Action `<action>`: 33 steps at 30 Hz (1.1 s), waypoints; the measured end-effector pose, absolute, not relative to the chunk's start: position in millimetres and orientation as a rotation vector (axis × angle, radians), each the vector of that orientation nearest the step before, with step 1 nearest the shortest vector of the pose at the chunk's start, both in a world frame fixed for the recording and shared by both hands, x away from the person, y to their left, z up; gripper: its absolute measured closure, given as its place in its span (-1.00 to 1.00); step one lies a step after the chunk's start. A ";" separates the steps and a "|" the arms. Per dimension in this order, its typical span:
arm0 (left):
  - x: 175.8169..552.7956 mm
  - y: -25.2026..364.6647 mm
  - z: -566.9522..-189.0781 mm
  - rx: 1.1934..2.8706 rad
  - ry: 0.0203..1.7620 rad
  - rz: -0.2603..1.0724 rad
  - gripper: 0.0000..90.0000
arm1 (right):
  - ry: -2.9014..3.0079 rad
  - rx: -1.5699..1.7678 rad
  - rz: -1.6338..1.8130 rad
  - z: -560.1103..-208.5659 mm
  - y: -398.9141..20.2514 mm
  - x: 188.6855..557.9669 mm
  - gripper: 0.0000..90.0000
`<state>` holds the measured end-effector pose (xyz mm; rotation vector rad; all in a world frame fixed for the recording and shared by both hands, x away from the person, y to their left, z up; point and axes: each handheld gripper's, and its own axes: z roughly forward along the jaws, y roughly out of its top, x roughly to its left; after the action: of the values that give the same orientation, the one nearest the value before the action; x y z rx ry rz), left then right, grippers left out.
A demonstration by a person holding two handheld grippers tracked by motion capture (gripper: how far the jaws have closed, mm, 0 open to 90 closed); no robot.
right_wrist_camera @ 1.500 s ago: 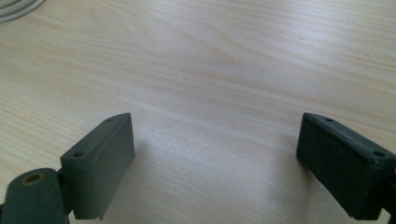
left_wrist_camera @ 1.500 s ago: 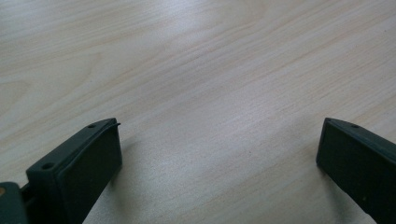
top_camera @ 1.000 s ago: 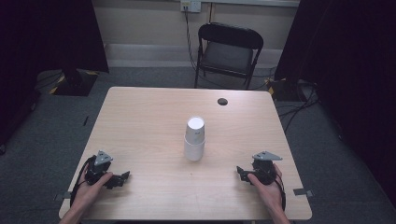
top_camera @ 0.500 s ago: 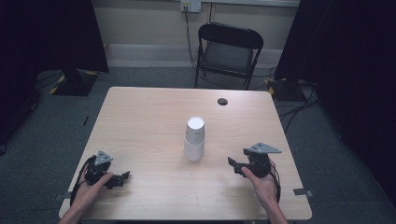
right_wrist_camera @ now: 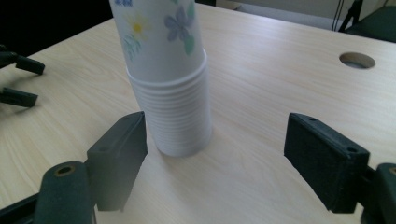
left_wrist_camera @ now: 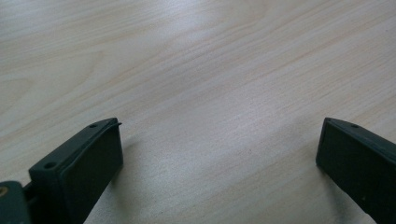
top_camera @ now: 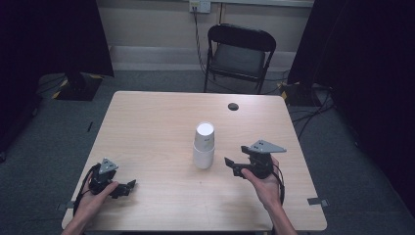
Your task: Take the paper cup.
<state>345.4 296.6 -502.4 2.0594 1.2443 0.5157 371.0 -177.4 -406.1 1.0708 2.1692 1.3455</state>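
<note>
On the pale wooden table (top_camera: 156, 122) the landmark is the white stack of upside-down paper cups (top_camera: 203, 145), standing upright near the table's middle; the top cup bears printed flowers and the lower part shows many ribbed rims nested together.

Well to the left of the stack, near the table's front left corner, the left gripper (top_camera: 128, 186) rests low on the wood in the person's left hand (top_camera: 95, 198). In the left gripper view its 2 black jaws stand wide apart with bare wood grain between them, so it is open and holds nothing.

Just to the right of the stack, the right gripper (top_camera: 231, 166) is held above the table in the person's right hand (top_camera: 266, 186), its grey three-cornered plate on top, pointing toward the stack. Its jaws have just been opening; in the right gripper view they stand spread, the left jaw just beside the stack's base, the stack not between them and no pad pressing on it.

Behind the stack to the right, a round cable hole (top_camera: 233, 106) sits in the tabletop. Beyond the table stands 1 black folding chair (top_camera: 240, 51).
</note>
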 end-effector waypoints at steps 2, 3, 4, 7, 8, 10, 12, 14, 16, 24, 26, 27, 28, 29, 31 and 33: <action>345.5 296.6 -502.4 2.060 1.243 0.514 -1.00 | 2.180 1.047 1.348 -401.7 -171.9 372.7 -0.57; 345.5 296.6 -502.4 2.060 1.242 0.514 -1.00 | 2.187 1.035 1.354 -399.7 -168.7 373.7 -0.58; 345.5 296.6 -502.4 2.060 1.242 0.513 -1.00 | 2.200 1.019 1.357 -397.7 -164.2 374.8 -0.60; 345.5 296.6 -502.4 2.060 1.242 0.513 -1.00 | 2.217 0.981 1.367 -394.4 -152.9 376.2 -0.62; 345.6 296.7 -502.4 2.060 1.242 0.513 -1.00 | 2.223 0.969 1.370 -394.0 -149.2 376.9 -0.63; 345.5 296.6 -502.4 2.060 1.242 0.513 -1.00 | 2.228 0.957 1.370 -393.5 -145.5 377.7 -0.66; 345.6 296.7 -502.4 2.061 1.242 0.512 -1.00 | 2.238 0.931 1.389 -390.2 -135.6 381.1 -0.68; 345.8 296.7 -502.4 2.061 1.240 0.512 -1.00 | 2.244 0.910 1.407 -387.2 -129.4 385.3 -0.69; 345.8 296.7 -502.4 2.062 1.240 0.511 -1.00 | 2.242 0.902 1.421 -384.8 -123.5 390.5 -0.69; 345.8 296.7 -502.4 2.061 1.241 0.512 -1.00 | 2.236 0.869 1.455 -379.5 -110.2 408.4 -0.69; 345.8 296.7 -502.4 2.061 1.241 0.512 -1.00 | 2.228 0.857 1.456 -379.1 -104.3 415.9 -0.69; 345.8 296.7 -502.3 2.062 1.241 0.512 -1.00 | 2.227 0.855 1.446 -379.4 -103.0 417.4 -0.69; 345.8 296.7 -502.4 2.062 1.241 0.511 -1.00 | 2.226 0.857 1.451 -380.5 -101.4 420.1 -0.69; 345.8 296.7 -502.4 2.062 1.241 0.511 -1.00 | 2.226 0.857 1.451 -380.5 -101.4 420.1 -0.69; 345.8 296.6 -502.4 2.060 1.242 0.510 -1.00 | 2.231 0.859 1.451 -383.9 -98.9 424.7 -0.68; 345.8 296.5 -502.5 2.059 1.242 0.510 -1.00 | 2.241 0.870 1.453 -388.2 -96.8 428.8 -0.67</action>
<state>345.8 296.5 -502.5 2.0588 1.2417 0.5096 428.8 -96.8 -388.2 0.8703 2.2414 1.4530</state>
